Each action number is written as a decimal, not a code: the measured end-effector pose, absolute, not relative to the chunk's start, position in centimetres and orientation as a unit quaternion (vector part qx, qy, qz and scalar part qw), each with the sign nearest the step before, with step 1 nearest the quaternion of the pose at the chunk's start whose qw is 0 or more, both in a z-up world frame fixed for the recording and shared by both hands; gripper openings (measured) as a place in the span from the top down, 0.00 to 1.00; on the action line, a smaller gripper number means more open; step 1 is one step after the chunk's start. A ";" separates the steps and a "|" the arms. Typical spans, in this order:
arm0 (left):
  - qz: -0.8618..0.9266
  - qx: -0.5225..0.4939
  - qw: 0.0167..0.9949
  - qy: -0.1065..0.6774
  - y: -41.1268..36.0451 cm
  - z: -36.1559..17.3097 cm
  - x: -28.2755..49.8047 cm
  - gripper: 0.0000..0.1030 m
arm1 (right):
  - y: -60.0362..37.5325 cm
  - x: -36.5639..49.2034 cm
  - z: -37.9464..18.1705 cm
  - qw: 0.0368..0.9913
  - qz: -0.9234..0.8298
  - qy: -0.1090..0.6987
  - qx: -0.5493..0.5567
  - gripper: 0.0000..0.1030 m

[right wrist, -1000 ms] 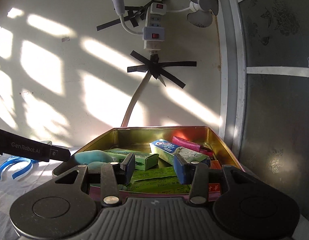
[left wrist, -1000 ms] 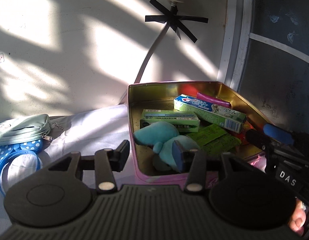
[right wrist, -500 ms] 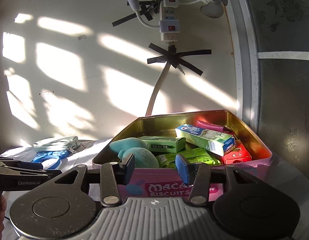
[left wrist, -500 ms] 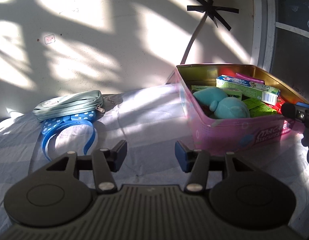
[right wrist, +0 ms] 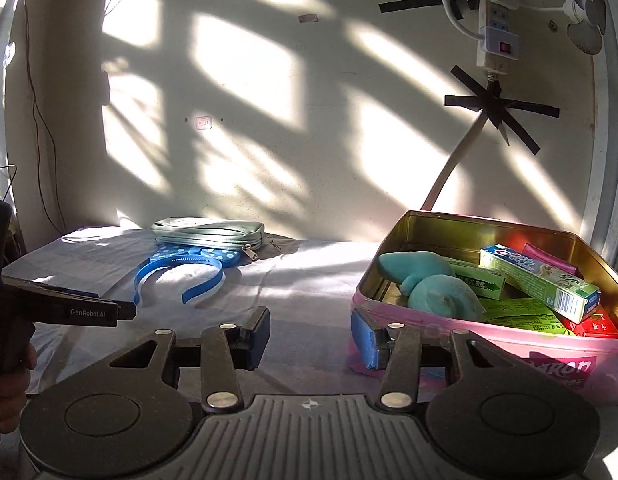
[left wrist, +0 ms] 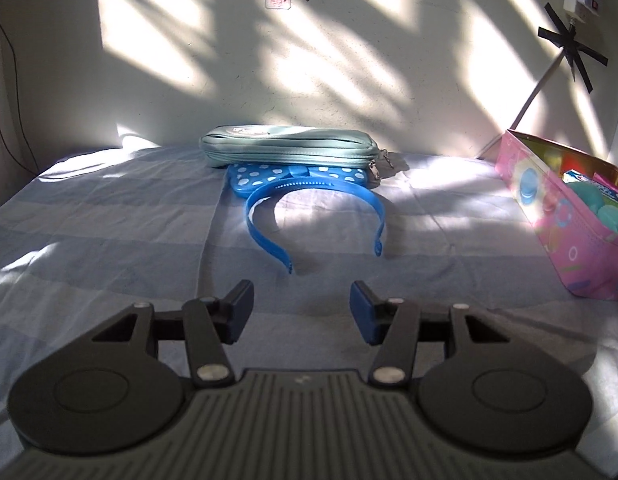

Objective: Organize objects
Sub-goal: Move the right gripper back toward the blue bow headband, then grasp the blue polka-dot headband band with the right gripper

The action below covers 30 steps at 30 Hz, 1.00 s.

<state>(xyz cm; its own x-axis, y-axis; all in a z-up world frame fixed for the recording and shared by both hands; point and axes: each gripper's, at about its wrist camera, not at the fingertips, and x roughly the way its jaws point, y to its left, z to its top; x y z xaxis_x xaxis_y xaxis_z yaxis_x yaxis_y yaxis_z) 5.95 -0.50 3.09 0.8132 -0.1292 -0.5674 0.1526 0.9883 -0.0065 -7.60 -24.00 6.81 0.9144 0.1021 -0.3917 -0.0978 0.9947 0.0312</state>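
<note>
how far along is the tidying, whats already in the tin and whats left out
Done: the pink tin already holds the teal plush and toothpaste boxes. In hand: nothing; left gripper and right gripper are both open. Left: the blue headband and green pouch lie on the sheet.

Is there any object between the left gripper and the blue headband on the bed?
Nothing visible. The left gripper, jaws open, faces the blue headband across bare sheet. The green pouch lies behind the headband.
</note>
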 end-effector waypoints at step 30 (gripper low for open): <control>-0.073 -0.047 0.966 0.242 4.4 2.5 7.3 0.46 | -16.2 2.1 2.8 0.939 0.114 0.324 0.005 0.97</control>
